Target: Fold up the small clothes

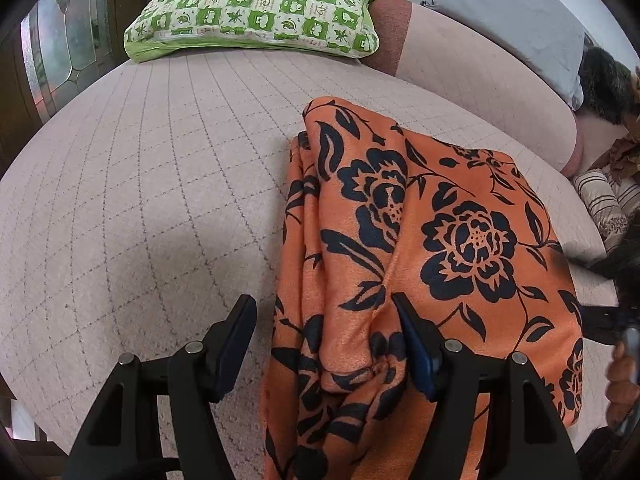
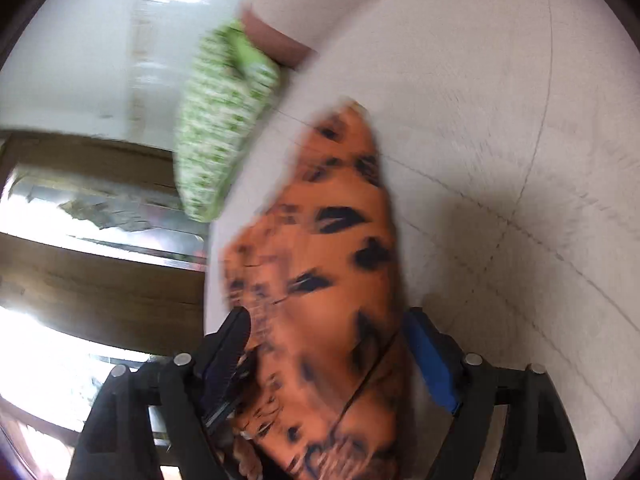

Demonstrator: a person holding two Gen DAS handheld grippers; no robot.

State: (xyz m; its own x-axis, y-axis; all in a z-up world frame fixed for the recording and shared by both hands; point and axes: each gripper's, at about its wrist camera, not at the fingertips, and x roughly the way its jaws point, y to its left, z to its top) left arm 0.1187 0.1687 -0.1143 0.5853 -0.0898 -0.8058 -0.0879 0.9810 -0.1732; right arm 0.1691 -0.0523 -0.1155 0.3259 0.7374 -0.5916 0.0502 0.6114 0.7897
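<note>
An orange garment with a black flower print lies partly folded on the pale pink quilted bed. My left gripper is open at its near left edge; the right finger rests on the cloth, the left finger is over bare quilt. In the blurred right wrist view the same garment runs between the fingers of my right gripper. Its jaws stand wide apart with the cloth bunched between them; whether they press on it does not show.
A green and white patterned pillow lies at the head of the bed and shows in the right wrist view. A grey pillow and a pink bolster lie at the back right. Striped fabric sits at the right edge.
</note>
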